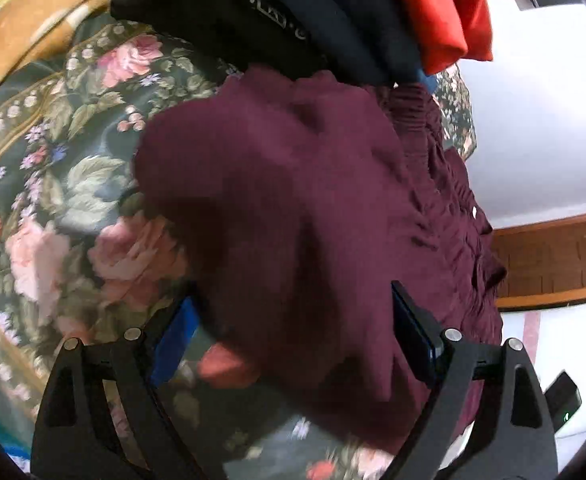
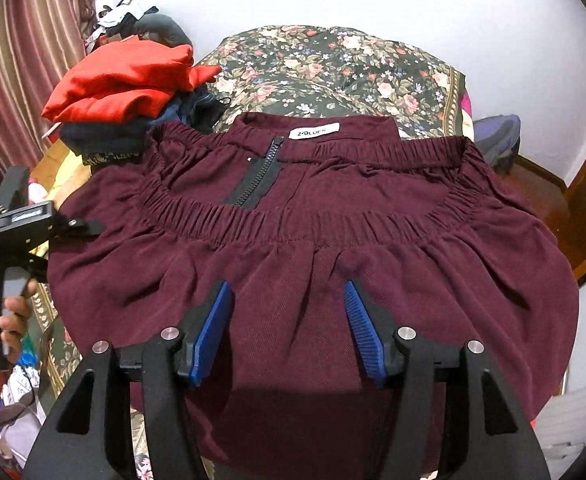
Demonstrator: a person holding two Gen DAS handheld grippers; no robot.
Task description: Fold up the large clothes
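A: What's under you, biggest thing first?

B: The bed (image 2: 333,68), under its flowered cover. On it, your maroon skirt (image 2: 301,240) lies spread flat, its gathered waistband (image 2: 285,220) turned toward the wall.

A: And beside the skirt?

B: A pile of folded clothes (image 2: 121,92), red on top of dark ones, sits at the skirt's far left corner.

A: How are my tongs?

B: Your left tongs (image 1: 293,340) are spread wide, skirt cloth bunched between the fingers, nothing pinched. Your right tongs (image 2: 289,320) stand open too, low over the skirt just below the waistband, gripping nothing.

A: Smaller details?

B: A black zipper (image 2: 259,176) runs down from the waistband, and a white label (image 2: 314,132) sits just above it.
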